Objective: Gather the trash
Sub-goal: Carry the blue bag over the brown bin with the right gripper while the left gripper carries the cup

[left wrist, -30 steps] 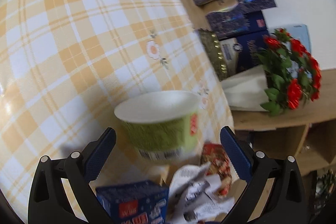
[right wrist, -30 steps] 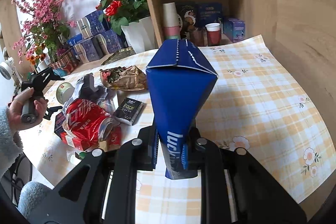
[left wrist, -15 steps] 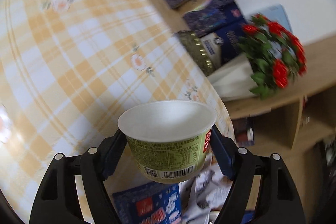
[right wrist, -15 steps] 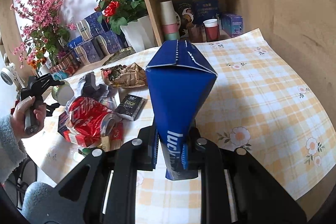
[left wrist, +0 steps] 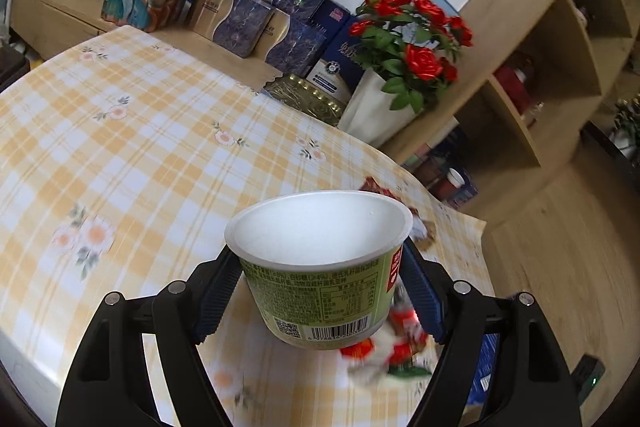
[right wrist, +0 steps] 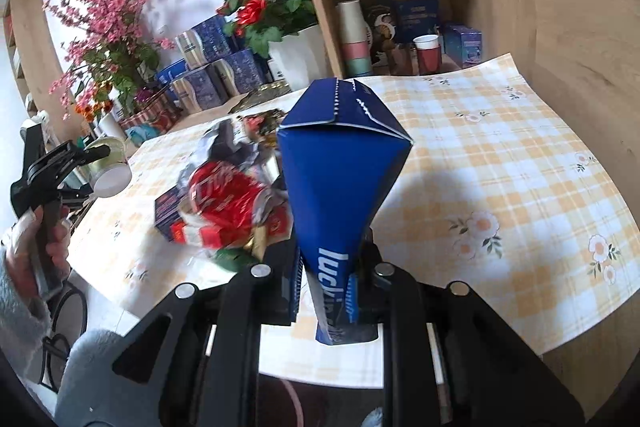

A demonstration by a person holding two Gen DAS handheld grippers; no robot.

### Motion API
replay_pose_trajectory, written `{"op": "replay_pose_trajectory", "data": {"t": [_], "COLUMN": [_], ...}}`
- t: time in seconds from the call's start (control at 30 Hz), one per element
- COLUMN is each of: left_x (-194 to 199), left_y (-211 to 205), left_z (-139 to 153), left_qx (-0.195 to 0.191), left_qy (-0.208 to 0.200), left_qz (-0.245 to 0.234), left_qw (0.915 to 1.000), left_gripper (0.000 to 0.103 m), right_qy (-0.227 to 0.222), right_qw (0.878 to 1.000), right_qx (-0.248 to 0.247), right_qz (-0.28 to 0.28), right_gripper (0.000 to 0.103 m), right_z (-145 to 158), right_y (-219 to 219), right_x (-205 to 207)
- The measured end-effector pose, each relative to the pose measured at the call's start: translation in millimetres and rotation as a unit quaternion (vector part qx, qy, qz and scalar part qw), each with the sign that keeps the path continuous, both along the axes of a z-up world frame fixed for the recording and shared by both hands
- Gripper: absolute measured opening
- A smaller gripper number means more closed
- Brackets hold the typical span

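My left gripper [left wrist: 320, 291] is shut on an empty green paper cup [left wrist: 320, 267] with a white inside, held above the checked tablecloth [left wrist: 140, 155]. The cup [right wrist: 108, 167] and left gripper [right wrist: 86, 157] also show at the far left of the right wrist view. My right gripper [right wrist: 332, 291] is shut on a folded blue paper bag [right wrist: 340, 179] that stands up in front of the camera. A pile of trash lies on the table: a crushed red can [right wrist: 224, 199], red and blue cartons [right wrist: 172, 215], and a brown wrapper [right wrist: 260, 123].
Gift boxes [left wrist: 256, 15], a white pot of red roses [left wrist: 404, 67] and a gold tray [left wrist: 304, 99] line the table's far edge. A wooden shelf unit [right wrist: 400, 7] holds paper cups and boxes. Pink blossoms [right wrist: 108, 27] stand at the left.
My left gripper closed on the green cup, lifted it off the table and swung to face the shelves. The right gripper keeps hold of the blue bag and moved little.
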State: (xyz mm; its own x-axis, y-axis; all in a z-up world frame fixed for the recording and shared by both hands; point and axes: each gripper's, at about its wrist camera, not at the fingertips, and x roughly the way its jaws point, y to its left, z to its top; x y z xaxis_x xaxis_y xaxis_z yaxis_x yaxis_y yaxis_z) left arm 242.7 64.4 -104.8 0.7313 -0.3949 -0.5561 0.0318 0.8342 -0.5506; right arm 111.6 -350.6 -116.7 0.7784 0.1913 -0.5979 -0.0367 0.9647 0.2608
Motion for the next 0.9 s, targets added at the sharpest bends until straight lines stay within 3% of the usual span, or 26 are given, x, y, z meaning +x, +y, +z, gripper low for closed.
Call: {"op": "replay_pose_trajectory", "data": {"t": [0.4, 0.9], "left_x": [-112.1, -204.3], "left_y": [4.5, -24.4], "left_z": [4.2, 1.0], "left_qx": [-0.003, 0.075], "left_qy": [-0.034, -0.083], "left_qz": [-0.014, -0.075], "left_qw": [0.9993, 0.9909], "left_gripper": [0.075, 0.075], "right_qy": [-0.005, 0.021], "right_qw": [0.997, 0.99], "right_qx": [-0.013, -0.001], "right_qz": [0.072, 0.137], "right_gripper": [0.02, 0.02], "right_z": [14.1, -6.4], "right_y": [50.2, 85.2], "right_x": [-50.5, -101.6]}}
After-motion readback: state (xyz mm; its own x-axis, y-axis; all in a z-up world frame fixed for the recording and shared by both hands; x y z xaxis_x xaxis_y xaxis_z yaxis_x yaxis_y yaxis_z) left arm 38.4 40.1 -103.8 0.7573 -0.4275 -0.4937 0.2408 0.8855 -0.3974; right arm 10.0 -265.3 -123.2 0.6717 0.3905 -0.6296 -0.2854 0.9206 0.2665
